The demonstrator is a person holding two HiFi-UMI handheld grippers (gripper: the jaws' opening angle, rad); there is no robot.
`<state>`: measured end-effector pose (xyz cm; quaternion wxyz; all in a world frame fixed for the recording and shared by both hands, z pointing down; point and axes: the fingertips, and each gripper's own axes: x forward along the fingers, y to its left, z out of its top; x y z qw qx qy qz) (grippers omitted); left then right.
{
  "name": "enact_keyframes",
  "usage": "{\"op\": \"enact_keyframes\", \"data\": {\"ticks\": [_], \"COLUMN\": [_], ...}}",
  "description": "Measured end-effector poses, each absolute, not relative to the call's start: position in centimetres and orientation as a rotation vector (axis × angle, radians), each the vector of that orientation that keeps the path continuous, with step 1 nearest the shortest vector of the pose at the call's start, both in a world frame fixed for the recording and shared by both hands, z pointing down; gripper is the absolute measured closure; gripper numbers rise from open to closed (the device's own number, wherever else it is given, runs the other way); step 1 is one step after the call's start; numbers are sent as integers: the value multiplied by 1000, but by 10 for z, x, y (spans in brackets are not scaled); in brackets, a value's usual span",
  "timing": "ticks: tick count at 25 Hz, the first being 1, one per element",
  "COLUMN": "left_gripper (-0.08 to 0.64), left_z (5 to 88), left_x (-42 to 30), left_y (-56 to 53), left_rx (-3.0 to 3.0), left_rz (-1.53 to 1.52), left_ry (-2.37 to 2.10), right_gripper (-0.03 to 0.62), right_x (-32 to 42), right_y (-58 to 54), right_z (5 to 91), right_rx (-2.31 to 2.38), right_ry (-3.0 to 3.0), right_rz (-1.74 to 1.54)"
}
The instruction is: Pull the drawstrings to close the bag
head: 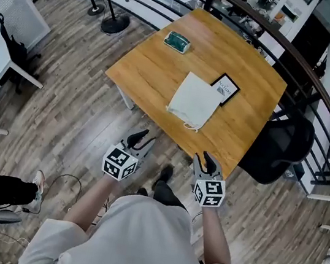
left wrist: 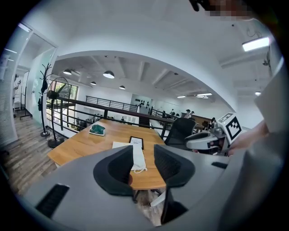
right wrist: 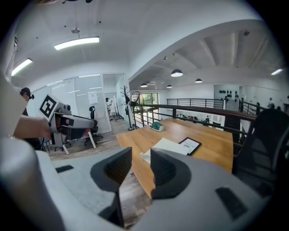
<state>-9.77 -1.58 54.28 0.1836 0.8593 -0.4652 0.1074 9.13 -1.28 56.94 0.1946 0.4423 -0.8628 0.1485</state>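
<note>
The white bag (head: 195,99) lies flat on the wooden counter (head: 157,65), in the half that is nearer to the person. Its long axis goes from the far side to the near side, a little oblique. The end with the drawstring loop (head: 189,125) points to the person and lies near the counter's near edge.

Just beside the far right corner of the bag lies a black-framed card (head: 226,88); I cannot tell whether they touch. A small green object (head: 178,42) is well apart, at the far left of the counter. A black office chair (head: 280,146) stands at the right side of the counter, and a dark railing (head: 320,91) runs behind it.

The left gripper (head: 140,140) and the right gripper (head: 205,161) are both over the wooden floor (head: 60,124), in front of the near edge and apart from the bag. Each has its jaws a moderate gap apart and has hold of nothing.
</note>
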Motion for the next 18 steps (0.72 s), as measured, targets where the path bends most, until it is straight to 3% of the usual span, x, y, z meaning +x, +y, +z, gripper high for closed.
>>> {"op": "enact_keyframes", "data": {"ticks": [18], "left_gripper": [425], "left_z": [620], "left_x": [-66], "left_y": [-99], "left_rx": [2194], "left_rz": [427], "left_ry": [-1330], "right_gripper": [479], "right_x": [111], "right_y": [-109], "right_z": [651], "right_rx": [1003], "right_ry": [-2389], "right_rz": [620]}}
